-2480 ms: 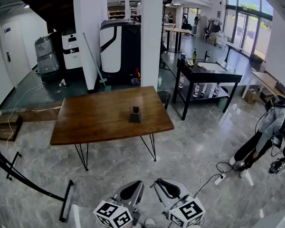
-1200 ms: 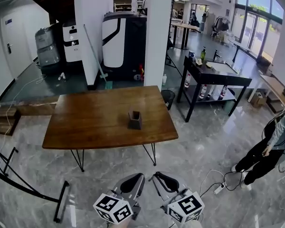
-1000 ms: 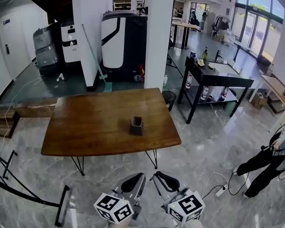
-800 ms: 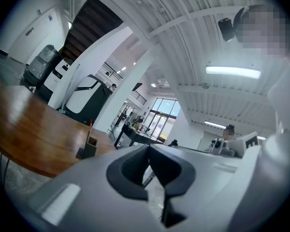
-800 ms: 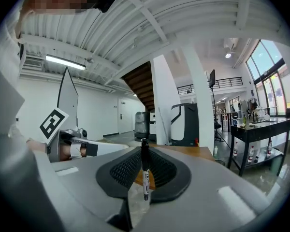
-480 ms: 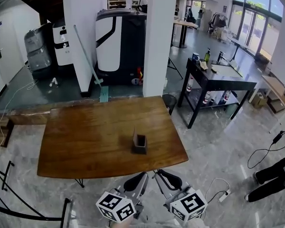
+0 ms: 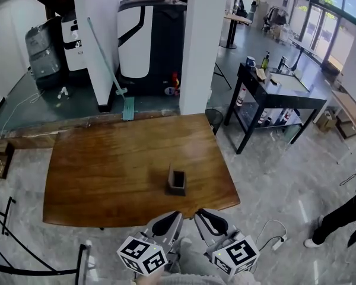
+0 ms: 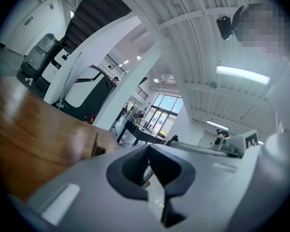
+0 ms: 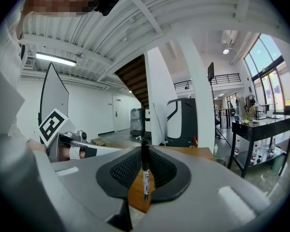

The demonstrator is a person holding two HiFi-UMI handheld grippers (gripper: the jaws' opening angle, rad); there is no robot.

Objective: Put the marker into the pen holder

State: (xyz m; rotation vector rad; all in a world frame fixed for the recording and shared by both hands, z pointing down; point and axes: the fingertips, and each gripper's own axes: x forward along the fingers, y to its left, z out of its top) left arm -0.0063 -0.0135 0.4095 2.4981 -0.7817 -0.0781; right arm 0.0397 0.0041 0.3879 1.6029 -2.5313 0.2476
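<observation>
The right gripper (image 9: 144, 152) is clamped mid-barrel on the black marker (image 9: 145, 179), a light, stiff, smooth item liable to pivot, held upright and well short of the pen holder (image 7: 177, 181) on the wooden table (image 7: 107, 159); the left gripper (image 8: 152, 163) is closed and empty.

Marker (image 9: 145, 170): upright between the jaws in the right gripper view, and the print on its barrel is too small to read. In the head view it is hidden behind the right gripper (image 7: 209, 217).

Pen holder (image 7: 177, 181): the inside is too dark and small to tell from the head view. In the left gripper view only its top shows; the rest is behind the left gripper (image 8: 150, 158).

Desk (image 7: 107, 165): the middle of the near edge is covered by both grippers.

Both grippers are cut off by the lower edge of the head view.

Person (image 7: 343, 212), right: cut off by the picture's right edge.
</observation>
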